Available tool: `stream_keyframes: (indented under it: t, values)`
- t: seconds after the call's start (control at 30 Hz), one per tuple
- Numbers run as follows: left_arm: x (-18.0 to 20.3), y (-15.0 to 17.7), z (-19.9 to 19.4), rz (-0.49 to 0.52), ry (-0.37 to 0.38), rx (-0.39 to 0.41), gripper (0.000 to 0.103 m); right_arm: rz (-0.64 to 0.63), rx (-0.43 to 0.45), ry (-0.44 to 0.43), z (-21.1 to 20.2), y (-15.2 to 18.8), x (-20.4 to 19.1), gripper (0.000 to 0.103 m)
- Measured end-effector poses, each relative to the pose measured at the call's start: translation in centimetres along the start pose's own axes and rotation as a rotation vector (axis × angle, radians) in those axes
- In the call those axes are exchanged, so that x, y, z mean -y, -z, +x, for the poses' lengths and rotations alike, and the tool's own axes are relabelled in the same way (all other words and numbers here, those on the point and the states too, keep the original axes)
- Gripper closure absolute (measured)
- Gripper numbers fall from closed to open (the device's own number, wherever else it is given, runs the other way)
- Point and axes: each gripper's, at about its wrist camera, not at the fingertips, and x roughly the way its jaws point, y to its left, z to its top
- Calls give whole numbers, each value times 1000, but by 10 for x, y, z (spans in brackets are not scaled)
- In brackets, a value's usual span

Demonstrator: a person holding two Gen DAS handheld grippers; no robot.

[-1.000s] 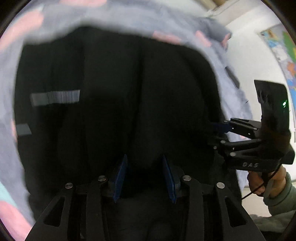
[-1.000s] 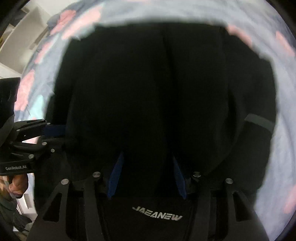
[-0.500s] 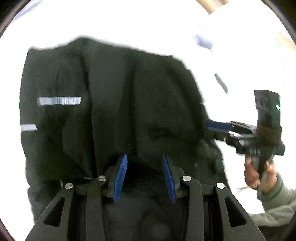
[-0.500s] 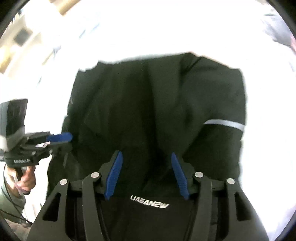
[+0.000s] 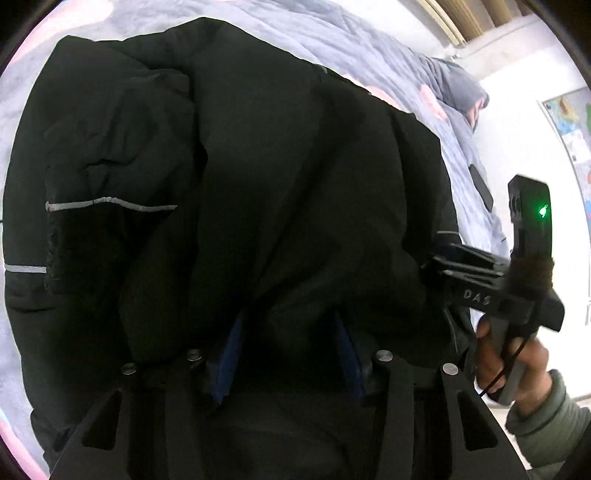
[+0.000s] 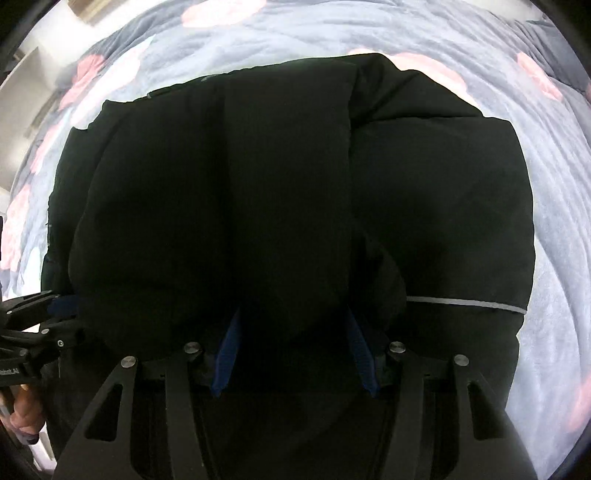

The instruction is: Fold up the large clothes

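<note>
A large black padded jacket (image 5: pixel 258 184) with thin grey reflective stripes lies bunched on the bed and fills both views; it also shows in the right wrist view (image 6: pixel 277 184). My left gripper (image 5: pixel 288 354) has its blue pads set apart with a thick fold of jacket between them. My right gripper (image 6: pixel 295 347) holds a thick fold of jacket the same way. The right gripper also shows at the jacket's right edge in the left wrist view (image 5: pixel 439 266). The left gripper shows at the jacket's left edge in the right wrist view (image 6: pixel 55 306). Fabric hides the fingertips.
A grey-blue bedspread (image 6: pixel 369 33) with pink blotches lies under and around the jacket. A dark flat object (image 5: pixel 480 184) rests on the bed at the right. A white wall with a map poster (image 5: pixel 569 122) stands beyond the bed.
The jacket has bunched up and now hangs closer over both grippers. The reflective stripes have shifted. Both grippers keep hold of the fabric.
</note>
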Motion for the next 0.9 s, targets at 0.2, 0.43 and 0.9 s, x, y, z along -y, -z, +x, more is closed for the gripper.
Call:
stream_keyframes:
  t: [0.2, 0.43, 0.9]
  values:
    - [13, 16, -29, 22, -11, 4, 55, 92, 7, -78, -35, 14, 13, 45]
    - [25, 78, -95, 11, -26, 89, 54, 184, 36, -143, -93, 86, 42, 44]
    - [-21, 186, -162, -195, -78, 192, 54, 351, 50, -163, -133, 176, 94, 44]
